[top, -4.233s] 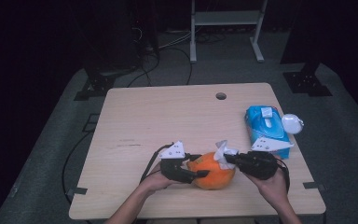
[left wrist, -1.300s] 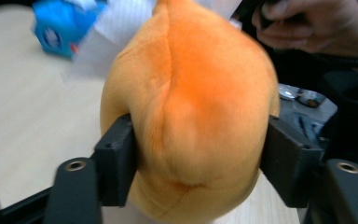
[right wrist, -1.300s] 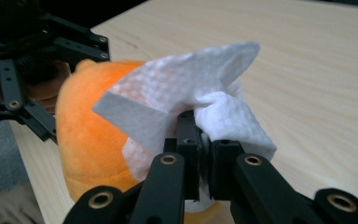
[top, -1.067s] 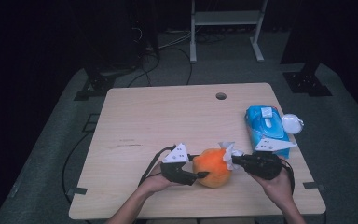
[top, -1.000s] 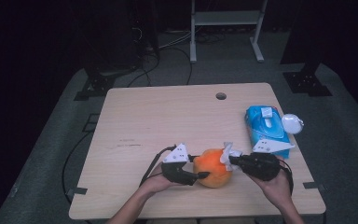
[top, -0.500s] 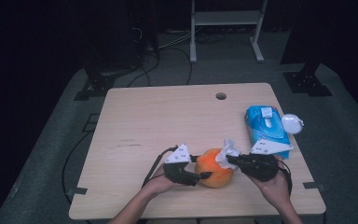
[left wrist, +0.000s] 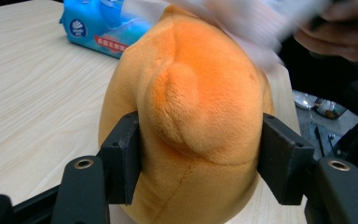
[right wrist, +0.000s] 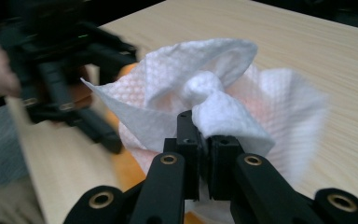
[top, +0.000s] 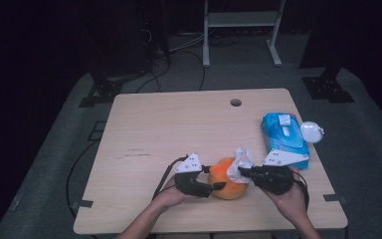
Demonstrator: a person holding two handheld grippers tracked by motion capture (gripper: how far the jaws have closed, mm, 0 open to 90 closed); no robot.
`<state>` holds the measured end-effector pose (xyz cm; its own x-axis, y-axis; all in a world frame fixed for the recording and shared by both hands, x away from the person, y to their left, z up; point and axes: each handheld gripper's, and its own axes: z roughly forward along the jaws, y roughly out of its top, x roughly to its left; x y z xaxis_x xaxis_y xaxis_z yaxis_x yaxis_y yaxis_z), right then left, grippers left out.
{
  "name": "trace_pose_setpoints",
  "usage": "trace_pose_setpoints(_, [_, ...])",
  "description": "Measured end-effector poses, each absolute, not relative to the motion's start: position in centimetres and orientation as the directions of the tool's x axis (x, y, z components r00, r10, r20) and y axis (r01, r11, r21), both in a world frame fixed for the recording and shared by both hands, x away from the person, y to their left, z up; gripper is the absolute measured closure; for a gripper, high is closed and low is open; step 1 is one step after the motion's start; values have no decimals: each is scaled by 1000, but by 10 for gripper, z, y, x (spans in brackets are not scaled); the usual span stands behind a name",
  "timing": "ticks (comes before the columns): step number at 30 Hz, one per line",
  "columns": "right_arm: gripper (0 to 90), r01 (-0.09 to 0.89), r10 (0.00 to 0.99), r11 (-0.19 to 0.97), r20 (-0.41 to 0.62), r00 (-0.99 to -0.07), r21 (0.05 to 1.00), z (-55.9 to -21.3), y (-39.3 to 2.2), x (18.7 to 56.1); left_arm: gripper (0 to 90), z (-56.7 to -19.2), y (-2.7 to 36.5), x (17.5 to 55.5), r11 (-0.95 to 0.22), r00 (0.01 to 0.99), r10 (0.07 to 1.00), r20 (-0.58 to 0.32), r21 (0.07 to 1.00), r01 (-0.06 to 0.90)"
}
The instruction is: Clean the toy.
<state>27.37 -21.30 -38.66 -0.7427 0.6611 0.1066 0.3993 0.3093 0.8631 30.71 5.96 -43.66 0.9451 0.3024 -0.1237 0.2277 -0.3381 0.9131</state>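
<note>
High view: the left hand-held gripper [top: 218, 186] clamps the near-left side of the orange plush toy [top: 227, 179], which sits on the table [top: 144, 129] near its front edge, directly between the two tools. The right hand-held gripper [top: 243, 172] presses a white wipe [top: 240, 160] on the toy's upper right. Compared with a second ago, the wipe has slid a little further over the crown of the toy while the toy itself has stayed put; judging from that, the wiping is mid-stroke and much of the plush is yet to be covered. Beyond the right hand-held gripper lies a blue wipes pack [top: 284, 138], with a small white round thing [top: 312, 131] touching its far side.

Left gripper view: the jaws have just eased together slightly and squeeze the plush toy [left wrist: 196, 107] on both flanks, denting the fur. Ahead and to the left, the wipes pack [left wrist: 98, 25] shows a round white emblem and a red strip of white characters, too small to read. The wipe [left wrist: 256, 28] is a blur at the top.

Right gripper view: the jaws are pressed together, pinching a twisted bunch of the embossed wipe [right wrist: 214, 105], its loose edges fanned out ahead. The left hand-held gripper [right wrist: 74, 70] is blurred beyond, at the left.
</note>
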Motion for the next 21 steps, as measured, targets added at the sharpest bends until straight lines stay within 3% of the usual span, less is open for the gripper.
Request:
trace_pose_setpoints(4, [845, 439, 708, 274, 129, -695, 856, -390, -229, 281, 362, -436, 57, 305, -350, 955, 275, -113, 913, 209])
trace_pose_setpoints(8, [847, 449, 688, 300, 135, -713, 841, -394, -229, 281, 263, -435, 58, 305, -346, 962, 256, -99, 919, 187])
trace_pose_setpoints(12, [846, 436, 686, 315, 115, -718, 843, -389, -229, 280, 353, -434, 57, 302, -358, 964, 250, -85, 917, 174])
trace_pose_setpoints(21, [850, 458, 708, 249, 162, -688, 854, -387, -234, 282, 359, -432, 47, 292, -400, 975, 220, -27, 909, 115])
